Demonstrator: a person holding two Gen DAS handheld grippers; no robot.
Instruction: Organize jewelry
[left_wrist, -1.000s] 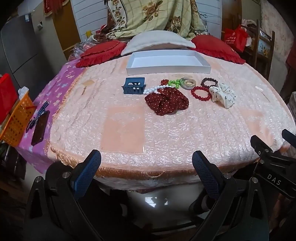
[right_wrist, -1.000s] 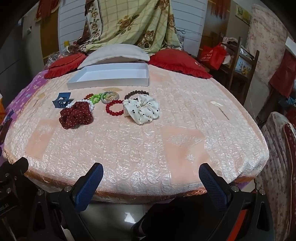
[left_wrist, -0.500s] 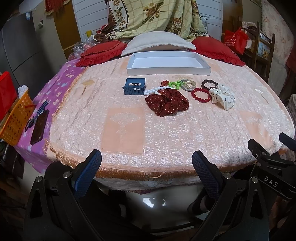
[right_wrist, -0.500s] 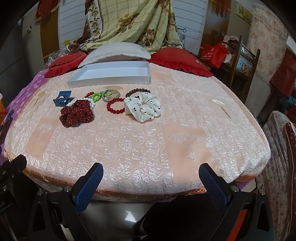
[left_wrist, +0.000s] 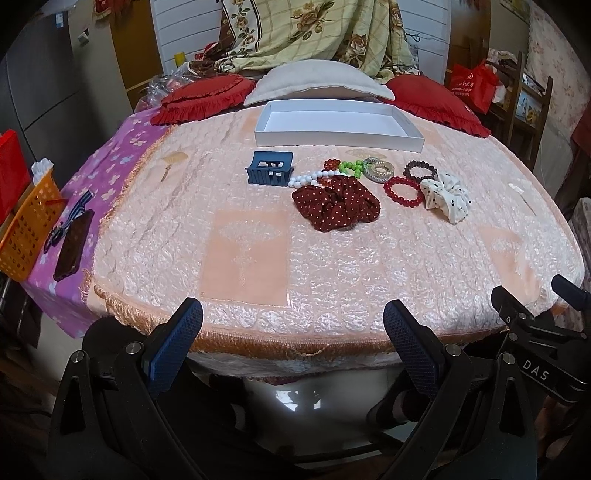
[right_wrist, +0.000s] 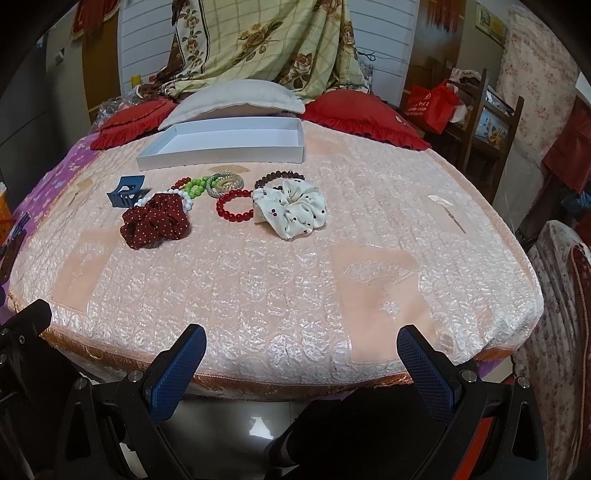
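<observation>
On the peach quilted bed lie a blue hair claw (left_wrist: 270, 172) (right_wrist: 125, 192), a dark red dotted scrunchie (left_wrist: 336, 206) (right_wrist: 155, 221), a white bead bracelet (left_wrist: 303, 180), a green bead bracelet (left_wrist: 350, 167) (right_wrist: 195, 186), a coiled hair tie (left_wrist: 378, 170) (right_wrist: 226, 183), a red bead bracelet (left_wrist: 402, 191) (right_wrist: 235, 209), a dark brown bead bracelet (left_wrist: 421, 170) (right_wrist: 277, 177) and a white scrunchie (left_wrist: 447, 197) (right_wrist: 291, 210). An empty white box (left_wrist: 338, 138) (right_wrist: 221, 157) sits behind them. My left gripper (left_wrist: 291, 339) and right gripper (right_wrist: 301, 360) are open and empty at the bed's near edge.
Red cushions (left_wrist: 201, 101) (right_wrist: 364, 112) and a grey pillow (left_wrist: 314, 81) lie behind the box. An orange basket (left_wrist: 26, 229) and a dark phone (left_wrist: 72, 245) are at the left. A wooden chair (right_wrist: 487, 122) stands at the right.
Both grippers have moved a little forward and up toward the bed. Nothing on the bed has moved.
</observation>
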